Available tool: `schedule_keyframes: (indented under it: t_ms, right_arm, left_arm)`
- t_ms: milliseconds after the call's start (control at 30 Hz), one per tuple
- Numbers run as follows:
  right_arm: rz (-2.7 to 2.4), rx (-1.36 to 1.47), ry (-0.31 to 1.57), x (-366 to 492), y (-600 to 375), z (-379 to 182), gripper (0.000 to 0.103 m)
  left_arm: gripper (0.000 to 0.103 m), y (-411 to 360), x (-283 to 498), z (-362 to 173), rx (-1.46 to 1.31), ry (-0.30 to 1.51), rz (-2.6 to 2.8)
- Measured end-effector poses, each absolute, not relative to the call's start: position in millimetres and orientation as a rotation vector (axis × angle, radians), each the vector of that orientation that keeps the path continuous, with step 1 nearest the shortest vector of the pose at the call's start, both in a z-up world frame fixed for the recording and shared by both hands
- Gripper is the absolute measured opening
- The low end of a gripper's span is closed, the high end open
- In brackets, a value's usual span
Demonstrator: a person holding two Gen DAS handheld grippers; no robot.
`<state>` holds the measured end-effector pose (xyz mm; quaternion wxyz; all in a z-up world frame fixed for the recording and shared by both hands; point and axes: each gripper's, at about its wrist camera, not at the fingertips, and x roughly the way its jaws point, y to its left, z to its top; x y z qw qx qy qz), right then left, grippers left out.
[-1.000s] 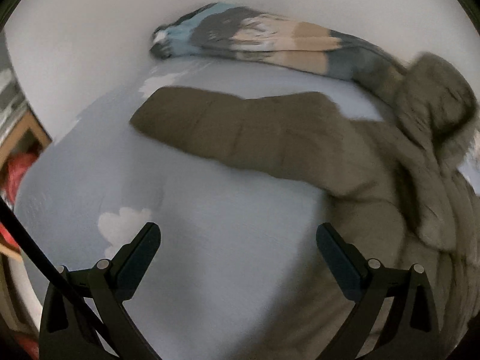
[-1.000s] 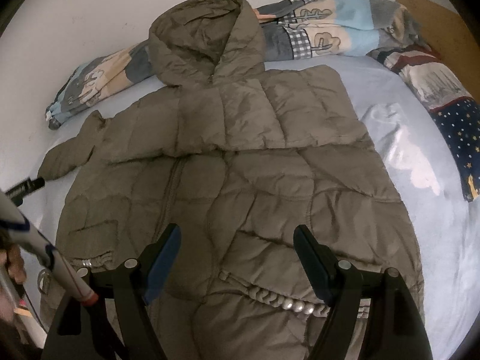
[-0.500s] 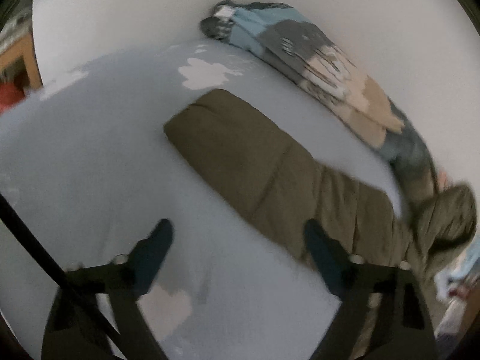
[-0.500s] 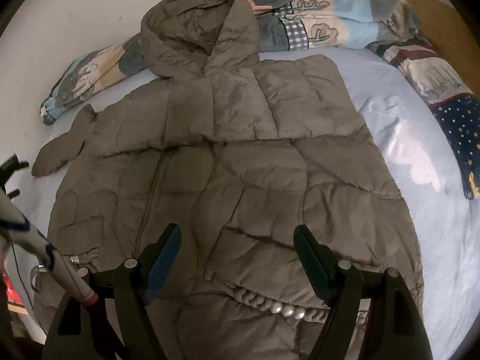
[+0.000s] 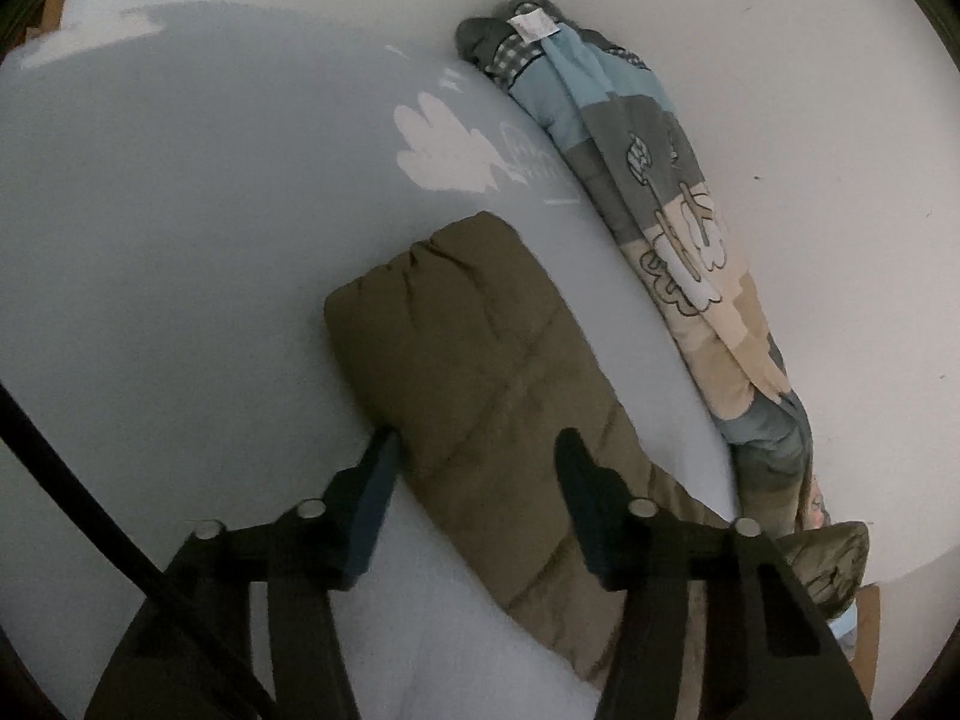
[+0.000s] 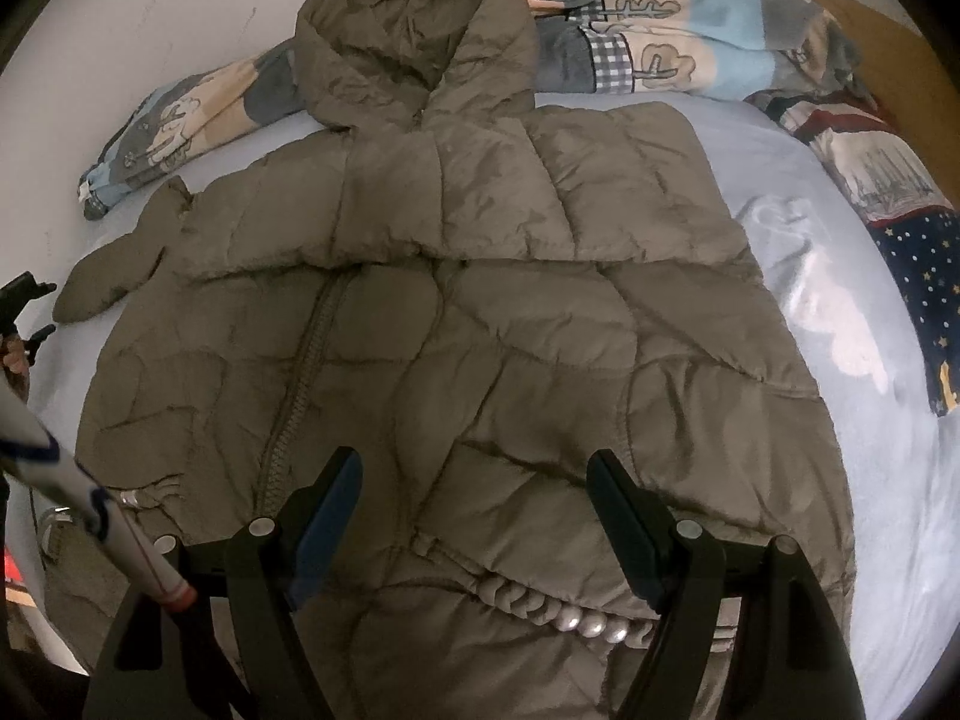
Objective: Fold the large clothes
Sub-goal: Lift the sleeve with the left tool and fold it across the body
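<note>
An olive puffer jacket [image 6: 480, 324] with a hood [image 6: 408, 42] lies spread front up on a pale blue bed sheet [image 6: 870, 480]. Its right sleeve is folded across the chest. Its left sleeve [image 5: 480, 360] stretches out flat on the sheet. My left gripper [image 5: 477, 450] is open, its jaws straddling the sleeve near the cuff, one finger on each side; whether they touch it is unclear. My right gripper [image 6: 474, 468] is open and empty above the jacket's lower front. The left gripper's tips [image 6: 27, 306] show at the far left of the right wrist view.
A rolled patterned blanket [image 5: 660, 192] lies along the white wall behind the sleeve; it also shows in the right wrist view [image 6: 660, 42]. A star-patterned cloth [image 6: 924, 264] lies at the bed's right edge. A wooden board [image 6: 888, 42] stands at the back right.
My left gripper has swung and moved in over the outstretched sleeve, and its jaws have narrowed around the sleeve near the cuff. My right gripper has barely moved.
</note>
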<state>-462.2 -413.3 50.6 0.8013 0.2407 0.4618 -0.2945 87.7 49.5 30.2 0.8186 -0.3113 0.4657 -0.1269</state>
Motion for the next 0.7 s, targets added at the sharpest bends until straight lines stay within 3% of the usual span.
schedule_keyframes:
  t_ms: [367,467,700]
  right_arm:
    - [-0.62,0.505,0.983,-460.4,-409.8,49.0,0.081]
    - [-0.619,0.514,0.986,-459.8,-410.0,47.5,0.081]
    - [-0.638,0.545,0.965,-463.3,-413.4,50.2,0.081]
  left_arm:
    - [0.052,57.2,104.2,2.7,-0.8,0.911,-0.257]
    - [0.019,52.0,102.8,8.5,-0.765,0.903,-0.252]
    - [0.014,35.1,82.9,53.1,-0.685,0.824,-0.271]
